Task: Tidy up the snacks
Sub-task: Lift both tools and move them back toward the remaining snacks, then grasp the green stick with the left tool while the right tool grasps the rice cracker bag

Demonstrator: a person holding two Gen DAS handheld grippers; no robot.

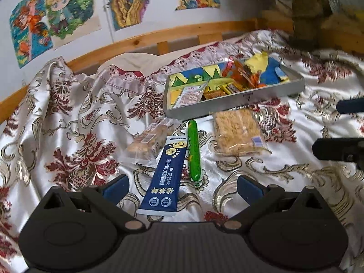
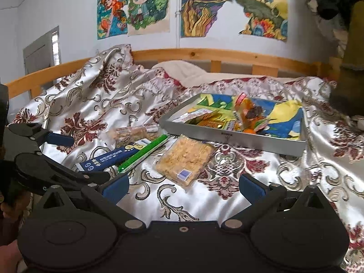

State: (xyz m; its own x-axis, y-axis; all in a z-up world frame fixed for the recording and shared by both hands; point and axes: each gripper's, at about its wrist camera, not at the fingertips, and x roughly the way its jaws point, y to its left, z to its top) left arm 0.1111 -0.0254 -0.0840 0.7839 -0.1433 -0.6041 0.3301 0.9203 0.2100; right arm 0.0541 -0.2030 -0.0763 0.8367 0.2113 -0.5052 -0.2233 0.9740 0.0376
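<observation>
Your left gripper (image 1: 182,187) stands wide open and empty, its blue pads (image 1: 116,187) flanking the near end of the navy calcium sachet (image 1: 165,177) without touching it. Your right gripper (image 2: 183,187) is likewise spread wide, holding nothing, above bare bedspread (image 2: 227,204); the rice-crisp bar (image 2: 185,160) lies just beyond it at 12 o'clock.

In the left wrist view, the green sausage stick (image 1: 194,150) lies alongside the sachet at its 3 o'clock, touching it. The clear-wrapped biscuit packet (image 1: 147,142) lies at the sachet's 10 o'clock, and the rice-crisp bar lies at 2 o'clock, just before the tray.

The grey tray (image 2: 227,137), at 1 o'clock in both views, holds several orange and yellow snack packets (image 2: 248,113) on a bright printed liner.

Everything rests on a rumpled white satin bedspread with maroon and gold scrollwork. A wooden bed rail (image 2: 193,55) runs behind, below coloured drawings (image 2: 136,9) taped to a white wall.
</observation>
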